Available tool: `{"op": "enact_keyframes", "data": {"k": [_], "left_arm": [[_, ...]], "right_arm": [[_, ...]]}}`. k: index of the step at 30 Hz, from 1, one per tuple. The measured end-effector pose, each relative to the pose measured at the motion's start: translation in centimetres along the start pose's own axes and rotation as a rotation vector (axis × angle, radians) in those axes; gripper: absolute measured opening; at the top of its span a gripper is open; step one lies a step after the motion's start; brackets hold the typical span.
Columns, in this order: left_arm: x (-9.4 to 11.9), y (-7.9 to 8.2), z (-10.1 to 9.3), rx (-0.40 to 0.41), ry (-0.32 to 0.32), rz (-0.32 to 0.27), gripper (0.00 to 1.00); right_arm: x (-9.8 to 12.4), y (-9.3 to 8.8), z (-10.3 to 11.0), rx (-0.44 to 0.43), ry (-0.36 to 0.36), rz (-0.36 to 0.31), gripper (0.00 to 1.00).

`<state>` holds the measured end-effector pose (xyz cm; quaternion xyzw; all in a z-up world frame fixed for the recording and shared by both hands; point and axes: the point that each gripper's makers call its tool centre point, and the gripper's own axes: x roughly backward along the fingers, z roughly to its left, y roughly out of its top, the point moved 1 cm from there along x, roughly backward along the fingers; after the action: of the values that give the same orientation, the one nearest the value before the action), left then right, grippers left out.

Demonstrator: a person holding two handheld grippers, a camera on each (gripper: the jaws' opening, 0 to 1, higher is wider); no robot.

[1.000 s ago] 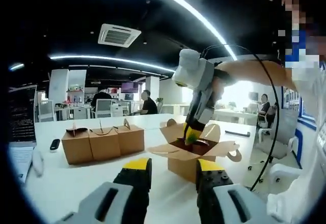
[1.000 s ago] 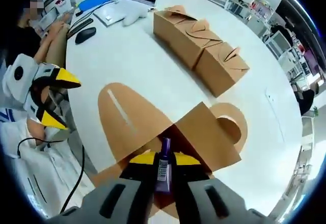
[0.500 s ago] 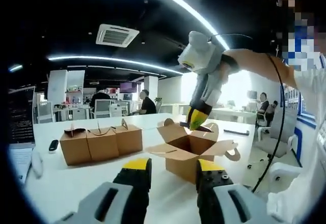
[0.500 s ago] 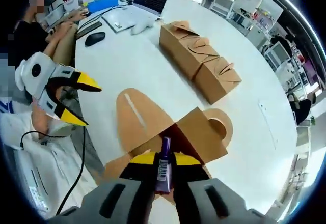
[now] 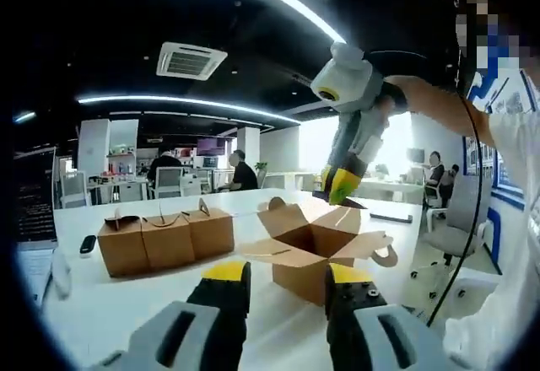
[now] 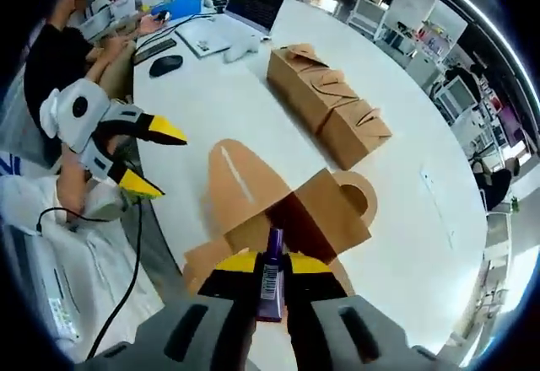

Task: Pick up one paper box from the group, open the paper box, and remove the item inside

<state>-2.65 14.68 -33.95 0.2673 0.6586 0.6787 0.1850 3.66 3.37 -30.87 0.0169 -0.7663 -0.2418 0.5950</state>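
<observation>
An open brown paper box [image 5: 316, 249] with spread flaps sits on the white table [image 5: 110, 303]; it is the opened paper box [image 6: 295, 219] in the right gripper view. My right gripper [image 6: 268, 263] is shut on a small purple item [image 6: 272, 271] with a barcode label, held above the box. In the left gripper view the right gripper [image 5: 339, 185] hangs over the box. My left gripper [image 5: 287, 274] is open, near the table edge, apart from the box; the left gripper [image 6: 145, 156] also appears at left in the right gripper view.
A row of three closed paper boxes [image 5: 164, 236] stands on the table, the same boxes [image 6: 325, 101] at the far side. A laptop [image 6: 228, 13], a mouse [image 6: 164, 63] and a white object [image 6: 245, 46] lie beyond. A person sits at left [image 6: 67, 34]. Office chairs [image 5: 451, 228] stand at the right.
My right gripper has risen out of the open box with the purple item in it. The left gripper stays where it was.
</observation>
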Motion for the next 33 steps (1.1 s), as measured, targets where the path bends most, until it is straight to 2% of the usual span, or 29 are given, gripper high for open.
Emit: {"op": "enact_keyframes", "data": {"k": [12,20,28,33], "left_arm": [[-0.3,-0.3,-0.1,0.008,-0.004,0.006,0.37],[-0.4,-0.6,-0.4,0.008,-0.014,0.016,0.37],[-0.5,-0.7,-0.5,0.015,-0.02,0.026,0.37],[-0.6,-0.9,-0.8,0.015,-0.03,0.035,0.37]], "right_arm": [[2.0,-1.6,1.5,0.037,0.008,-0.024,0.12],[2.3,-2.9,2.6,0.055,0.027,-0.032,0.12],[2.2,-5.1,3.2,0.067,0.037,-0.015,0.12],[2.1,-6.4,4.5,0.079,0.054,0.001,0.12]]}}
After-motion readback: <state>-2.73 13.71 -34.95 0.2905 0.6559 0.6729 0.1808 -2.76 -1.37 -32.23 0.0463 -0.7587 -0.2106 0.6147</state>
